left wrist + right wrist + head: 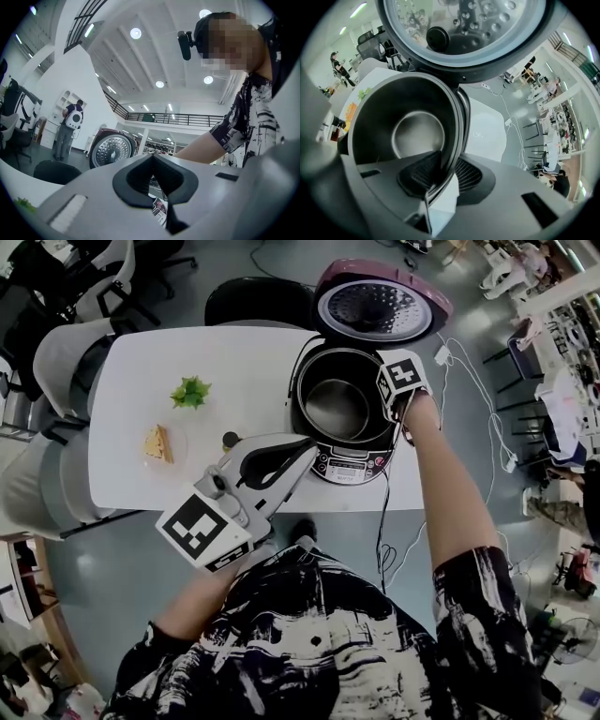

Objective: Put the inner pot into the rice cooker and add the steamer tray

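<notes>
The rice cooker stands at the white table's right end with its lid swung up. The metal inner pot sits down inside it. My right gripper points steeply down at the pot's right rim. In the right gripper view the thin rim runs between the two pads of the right gripper, which stand slightly apart around it. My left gripper hovers level in front of the cooker's control panel, shut and empty. In its own view the left gripper faces the raised lid.
On the white table lie a green leafy item, a yellow-orange wedge and a small dark object. A power cord trails off to the right. Chairs stand round the table's left and far sides.
</notes>
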Tool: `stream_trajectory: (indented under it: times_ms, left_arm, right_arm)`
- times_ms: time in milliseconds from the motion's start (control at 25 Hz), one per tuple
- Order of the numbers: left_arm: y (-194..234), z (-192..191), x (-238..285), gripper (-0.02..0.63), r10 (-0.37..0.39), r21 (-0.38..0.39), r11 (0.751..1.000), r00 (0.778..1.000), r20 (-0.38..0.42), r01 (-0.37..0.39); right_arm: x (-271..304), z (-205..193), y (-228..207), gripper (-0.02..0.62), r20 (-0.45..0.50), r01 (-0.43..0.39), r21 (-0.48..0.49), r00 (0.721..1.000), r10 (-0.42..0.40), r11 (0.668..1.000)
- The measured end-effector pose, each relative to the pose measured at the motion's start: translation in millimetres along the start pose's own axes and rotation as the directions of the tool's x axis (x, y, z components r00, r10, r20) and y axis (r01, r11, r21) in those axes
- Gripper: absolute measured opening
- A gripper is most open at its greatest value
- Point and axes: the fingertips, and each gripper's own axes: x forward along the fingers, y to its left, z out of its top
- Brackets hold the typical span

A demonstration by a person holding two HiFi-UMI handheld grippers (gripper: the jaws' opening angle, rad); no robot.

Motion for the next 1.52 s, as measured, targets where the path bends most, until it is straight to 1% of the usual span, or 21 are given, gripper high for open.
stream_trajectory:
  times_ms: [80, 160, 280, 600, 720, 800, 840, 880, 920, 960, 1000, 1040, 1080, 1120, 1160, 1200, 1240, 1280, 1320, 1400, 1520]
  left_arm:
    - [-1, 0, -1, 0.005, -0.001, -0.003, 1.0, 1.0, -0.004, 0.001]
    - [0, -1, -2, 0.005, -0.001, -0.004, 1.0, 1.0, -0.005, 0.001]
    - [0, -2, -2, 0.005, -0.004, -0.003, 1.0, 1.0, -0.003, 0.004]
    - [-7, -2, 6, 0.005, -0.03, 0.001, 1.0, 1.0, -0.008, 0.03]
    - [-10, -2, 12, 0.005, -0.044, 0.002, 0.999, 0.999, -0.01, 0.044]
    - [-12, -3, 17, 0.005, -0.052, 0.002, 0.999, 0.999, -0.015, 0.052]
    - [-13, -3, 20, 0.005, -0.056, 0.002, 0.998, 0.998, -0.017, 0.056]
    - [-15, -4, 23, 0.005, -0.062, 0.003, 0.998, 0.998, -0.02, 0.062]
    - [-17, -3, 26, 0.005, -0.07, 0.006, 0.998, 0.997, -0.022, 0.07]
    - [-20, -3, 30, 0.005, -0.079, 0.01, 0.997, 0.997, -0.024, 0.079]
    - [-23, -2, 34, 0.005, -0.087, 0.014, 0.996, 0.996, -0.027, 0.088]
    - [-26, -2, 38, 0.005, -0.096, 0.019, 0.995, 0.995, -0.03, 0.097]
    - [-29, -2, 42, 0.005, -0.104, 0.024, 0.994, 0.994, -0.034, 0.105]
    - [-32, -2, 47, 0.005, -0.111, 0.027, 0.993, 0.993, -0.039, 0.112]
    - [-34, -3, 51, 0.005, -0.115, 0.029, 0.993, 0.992, -0.045, 0.117]
    - [-36, -4, 56, 0.005, -0.118, 0.031, 0.992, 0.992, -0.051, 0.12]
    - [-39, -6, 61, 0.005, -0.12, 0.032, 0.992, 0.991, -0.058, 0.122]
    - [-41, -7, 66, 0.005, -0.122, 0.034, 0.992, 0.99, -0.066, 0.125]
    - [-44, -8, 72, 0.005, -0.126, 0.036, 0.991, 0.989, -0.074, 0.129]
    - [-50, -10, 84, 0.005, -0.133, 0.04, 0.99, 0.987, -0.09, 0.137]
    - [-57, -16, 101, 0.005, -0.136, 0.046, 0.989, 0.984, -0.119, 0.142]
  right_arm:
    - [2, -5, 0, 0.104, -0.015, -0.006, 0.024, 1.0, 0.007, 1.0]
    - [3, -6, -1, 0.107, -0.023, -0.01, 0.036, 1.0, 0.011, 0.999]
    - [2, -8, -6, 0.133, -0.03, -0.008, 0.02, 1.0, 0.008, 1.0]
    - [-6, -12, -4, 0.137, 0.019, -0.076, 0.033, 0.997, 0.075, 0.997]
    - [-16, -11, -9, 0.135, 0.069, -0.096, 0.036, 0.993, 0.093, 0.995]
    - [-28, -6, -13, 0.132, 0.142, -0.13, 0.046, 0.982, 0.123, 0.99]
    - [-36, -3, -14, 0.129, 0.195, -0.163, 0.059, 0.969, 0.148, 0.985]
    - [-47, 0, -15, 0.123, 0.26, -0.204, 0.075, 0.949, 0.179, 0.976]
    - [-61, 3, -16, 0.121, 0.336, -0.25, 0.088, 0.919, 0.208, 0.964]
    - [-77, 5, -18, 0.119, 0.424, -0.292, 0.094, 0.877, 0.227, 0.952]
    - [-97, 6, -23, 0.107, 0.52, -0.321, 0.085, 0.822, 0.232, 0.943]
    - [-118, 6, -29, 0.1, 0.621, -0.327, 0.06, 0.752, 0.221, 0.943]
    - [-139, 5, -38, 0.084, 0.713, -0.305, 0.028, 0.673, 0.195, 0.952]
    - [-157, 0, -48, 0.072, 0.785, -0.262, 0.001, 0.597, 0.162, 0.965]
    - [-167, -6, -59, 0.067, 0.832, -0.213, -0.013, 0.54, 0.129, 0.977]
    - [-169, -14, -70, 0.067, 0.856, -0.171, -0.011, 0.507, 0.098, 0.985]
    - [-164, -23, -82, 0.067, 0.865, -0.14, 0.004, 0.498, 0.067, 0.99]
    - [-153, -31, -94, 0.069, 0.862, -0.126, 0.032, 0.506, 0.037, 0.992]
    - [-137, -40, -108, 0.082, 0.851, -0.129, 0.069, 0.525, 0.009, 0.989]
    - [-98, -56, -134, 0.111, 0.815, -0.162, 0.159, 0.579, -0.036, 0.974]
    - [-32, -75, -167, 0.152, 0.739, -0.203, 0.287, 0.668, -0.081, 0.936]
